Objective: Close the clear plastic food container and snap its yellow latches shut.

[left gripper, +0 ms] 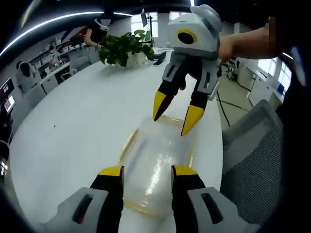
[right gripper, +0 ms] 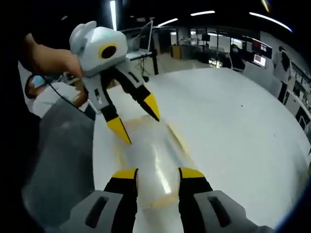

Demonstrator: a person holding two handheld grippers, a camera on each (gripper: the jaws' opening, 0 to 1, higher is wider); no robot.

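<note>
Looking along the left tool (left gripper: 147, 171) in the left gripper view, its two yellow-tipped jaws stand apart over the near end of the clear plastic food container (left gripper: 156, 162), which lies flat on the white bench (left gripper: 73, 136). Nothing is clamped between those jaws; the clear lid surface shows in the gap. A yellow latch (left gripper: 128, 143) runs down the container's left edge. And there's the right tool (left gripper: 175, 114) coming in from the top, jaws spread wide, yellow tips pointing down at the far end of the container, empty too. A hand (left gripper: 238, 44) holds it from behind. Beyond it a potted plant (left gripper: 125, 48) sits on the bench, and a grey mesh chair (left gripper: 257, 160) stands beside the bench at the right.

Over to the right gripper view: the right tool (right gripper: 158, 174) has its jaws parted over the near end of the container (right gripper: 150, 160), gripping nothing. The picture is blurred here, so whether the tips touch the lid I cannot tell. A yellow latch (right gripper: 177, 138) shows along the right edge. The left tool (right gripper: 138, 124) drops in from the upper left, jaws wide open, tips at the container's far end. A hand (right gripper: 48, 60) is behind it.
</note>
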